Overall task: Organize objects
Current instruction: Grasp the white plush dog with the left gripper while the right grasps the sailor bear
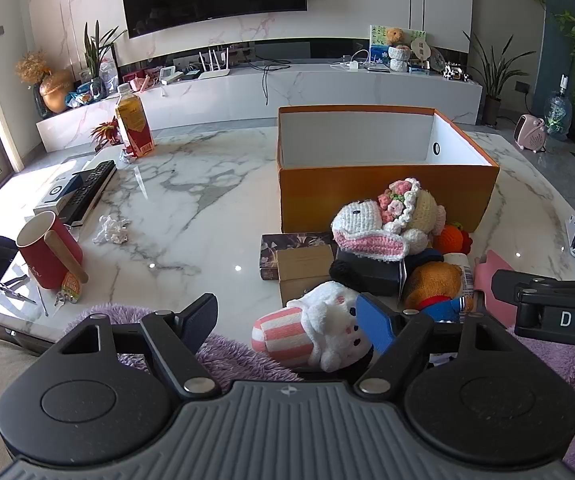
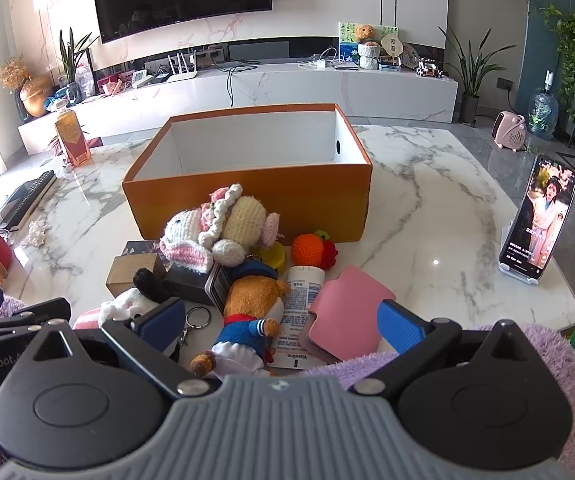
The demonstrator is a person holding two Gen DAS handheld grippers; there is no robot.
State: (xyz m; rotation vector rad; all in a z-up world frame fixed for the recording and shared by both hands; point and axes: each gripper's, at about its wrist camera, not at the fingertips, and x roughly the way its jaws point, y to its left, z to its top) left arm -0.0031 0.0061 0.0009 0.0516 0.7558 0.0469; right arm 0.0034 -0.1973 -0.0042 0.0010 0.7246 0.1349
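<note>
On the marble table (image 2: 427,200) an orange box (image 2: 247,196) stands open with nothing in it, and a heap of small things lies just in front of its near wall. In the right wrist view the heap sits at 12 o'clock from the right gripper (image 2: 283,326): a crocheted bunny (image 2: 211,232) on top, a brown bear in blue (image 2: 247,320) beside a lotion tube (image 2: 297,312), a pink case (image 2: 347,312) at 1 o'clock, and a knitted orange (image 2: 307,250) against the box. The right gripper's jaws stand wide apart over the bear, holding nothing. The left gripper (image 1: 287,320) is likewise wide open and empty, with a white plush in a striped hat (image 1: 319,332) lying by its right finger. A red mug (image 1: 47,252) stands at 10 o'clock.
</note>
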